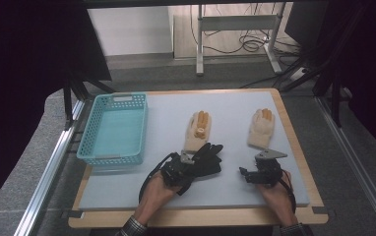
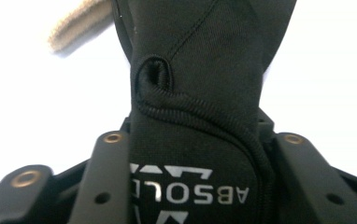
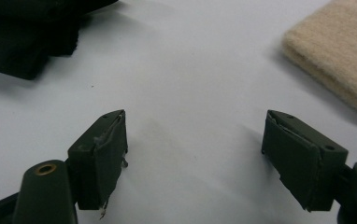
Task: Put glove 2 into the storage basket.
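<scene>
Two hand-held grippers: our left hand-held gripper (image 1: 201, 160) clamps the black glove (image 2: 200, 93)'s cuff; we should lift gently while the right hand-held gripper (image 3: 195, 154) waits open.

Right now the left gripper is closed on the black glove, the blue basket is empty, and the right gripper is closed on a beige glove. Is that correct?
Not quite: the right gripper holds nothing. The right gripper view shows its jaws wide apart over bare table, the beige glove lying apart from them. The left gripper grips the black glove; the blue basket is empty.

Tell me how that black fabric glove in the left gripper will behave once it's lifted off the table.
The black fabric glove will probably droop: it bunches into a soft fold where the left gripper pinches its cuff. It looks thin and stitched, so likely light. Its fingers may trail across the pale grey table mat.
</scene>
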A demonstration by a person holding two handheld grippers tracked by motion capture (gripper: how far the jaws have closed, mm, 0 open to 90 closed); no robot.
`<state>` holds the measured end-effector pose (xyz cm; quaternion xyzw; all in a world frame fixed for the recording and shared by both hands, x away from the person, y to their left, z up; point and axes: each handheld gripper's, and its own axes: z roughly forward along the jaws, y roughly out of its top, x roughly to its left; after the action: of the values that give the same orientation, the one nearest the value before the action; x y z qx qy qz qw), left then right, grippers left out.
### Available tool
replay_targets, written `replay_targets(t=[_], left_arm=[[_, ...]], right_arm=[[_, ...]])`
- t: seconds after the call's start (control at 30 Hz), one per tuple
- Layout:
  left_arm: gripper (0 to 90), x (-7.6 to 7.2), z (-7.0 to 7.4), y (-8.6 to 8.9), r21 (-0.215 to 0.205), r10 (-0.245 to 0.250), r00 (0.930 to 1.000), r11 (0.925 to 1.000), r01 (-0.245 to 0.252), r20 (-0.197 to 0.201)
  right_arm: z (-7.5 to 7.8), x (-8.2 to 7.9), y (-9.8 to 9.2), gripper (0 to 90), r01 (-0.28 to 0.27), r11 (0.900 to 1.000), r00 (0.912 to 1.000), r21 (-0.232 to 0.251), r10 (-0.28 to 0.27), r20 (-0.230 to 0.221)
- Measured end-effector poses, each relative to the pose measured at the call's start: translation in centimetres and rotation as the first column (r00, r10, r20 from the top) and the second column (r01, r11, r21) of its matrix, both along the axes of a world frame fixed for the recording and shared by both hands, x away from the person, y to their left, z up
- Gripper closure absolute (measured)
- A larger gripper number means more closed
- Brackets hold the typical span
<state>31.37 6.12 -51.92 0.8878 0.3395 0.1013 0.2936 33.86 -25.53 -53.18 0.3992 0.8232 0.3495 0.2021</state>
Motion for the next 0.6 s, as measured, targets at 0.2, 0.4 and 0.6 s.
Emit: replay_targets(t=[0.2,0.4,0.6], left_arm=[[63.0,0.1,0.7,0.9,-0.057,0.004,1.0,0.9984,-0.003,0.001],[62.7,0.4,2.5,1.7,-0.113,0.026,0.9994,0.9933,-0.024,0.021],[62.4,1.0,4.6,2.6,-0.12,0.073,0.9958,0.9905,-0.066,0.054]], right_arm=[[0.0,0.0,0.0,22.0,0.0,1.0,1.0,0.0,0.0,-0.001],[0.0,0.0,0.0,22.0,0.0,1.0,1.0,0.001,0.0,-0.001],[0.0,0.0,0.0,22.0,0.0,1.0,1.0,0.0,0.0,-0.001]])
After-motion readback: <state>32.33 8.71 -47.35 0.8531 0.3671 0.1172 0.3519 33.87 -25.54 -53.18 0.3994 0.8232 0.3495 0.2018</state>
